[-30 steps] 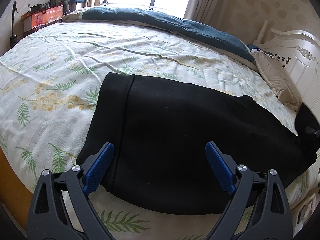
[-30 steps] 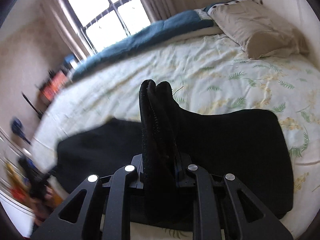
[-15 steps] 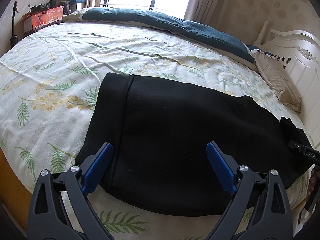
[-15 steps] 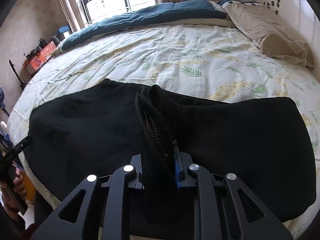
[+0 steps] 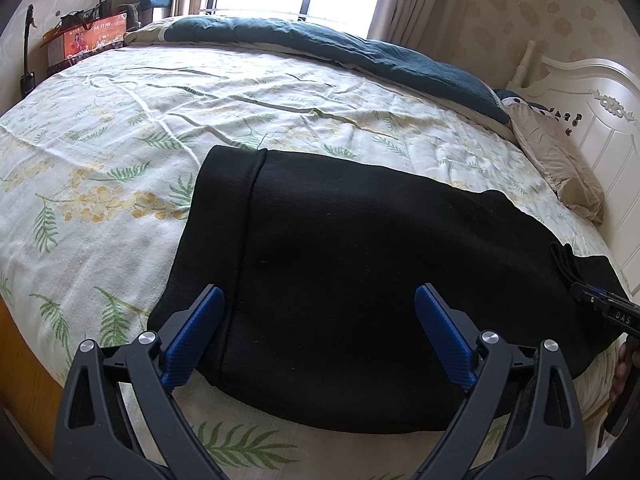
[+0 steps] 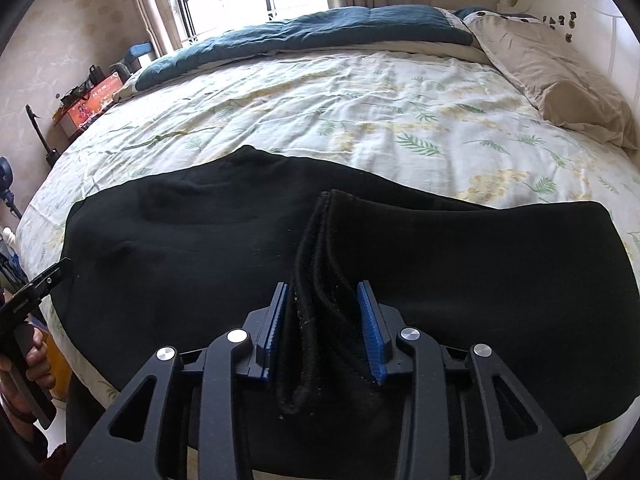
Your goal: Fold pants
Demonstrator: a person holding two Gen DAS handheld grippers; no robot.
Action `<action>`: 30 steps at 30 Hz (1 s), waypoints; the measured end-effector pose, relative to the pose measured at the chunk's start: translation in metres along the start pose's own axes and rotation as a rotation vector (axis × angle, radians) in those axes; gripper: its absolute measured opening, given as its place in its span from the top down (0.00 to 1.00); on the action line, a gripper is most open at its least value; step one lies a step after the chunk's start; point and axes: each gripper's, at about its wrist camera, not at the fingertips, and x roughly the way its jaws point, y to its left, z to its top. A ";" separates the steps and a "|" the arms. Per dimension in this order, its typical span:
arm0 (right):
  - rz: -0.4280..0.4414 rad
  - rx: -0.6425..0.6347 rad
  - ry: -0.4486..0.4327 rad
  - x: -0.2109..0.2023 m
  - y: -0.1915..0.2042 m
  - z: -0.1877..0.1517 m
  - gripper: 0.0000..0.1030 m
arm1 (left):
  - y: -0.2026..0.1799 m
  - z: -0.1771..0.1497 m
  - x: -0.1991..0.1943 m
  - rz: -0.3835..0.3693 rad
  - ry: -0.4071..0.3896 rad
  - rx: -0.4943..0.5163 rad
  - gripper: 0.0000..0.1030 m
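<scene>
Black pants (image 5: 340, 260) lie folded lengthwise across the near side of the bed, also in the right wrist view (image 6: 180, 248). My left gripper (image 5: 319, 292) hovers open over their left end, with its blue pads wide apart and nothing gripped. My right gripper (image 6: 322, 286) is at the other end, and its jaws are opening. A bunched ridge of the black fabric (image 6: 320, 240) stands loosely between the blue pads, and the right pad is clear of it. The right gripper's tip (image 5: 608, 308) shows at the right edge of the left wrist view.
The bed has a leaf-print sheet (image 5: 120, 140), a teal duvet (image 5: 360, 52) along the far side and a beige pillow (image 6: 552, 76) by the white headboard (image 5: 592, 112). An orange box (image 5: 92, 40) stands past the far left corner. The bed's wooden side (image 5: 16, 360) is at the near left.
My right gripper came down with the fabric end onto the spread pants, and its pads have parted from a tight grip. The left gripper has stayed where it was.
</scene>
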 end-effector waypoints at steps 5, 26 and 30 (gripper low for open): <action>-0.003 -0.012 -0.003 -0.001 0.007 -0.002 0.60 | 0.000 0.000 0.000 -0.001 0.001 0.000 0.07; 0.285 0.084 -0.130 -0.066 -0.037 0.006 0.46 | 0.003 0.001 0.001 -0.003 0.007 0.014 0.07; 0.235 0.319 -0.212 -0.088 -0.151 0.014 0.40 | 0.003 0.001 0.000 -0.010 0.005 0.004 0.06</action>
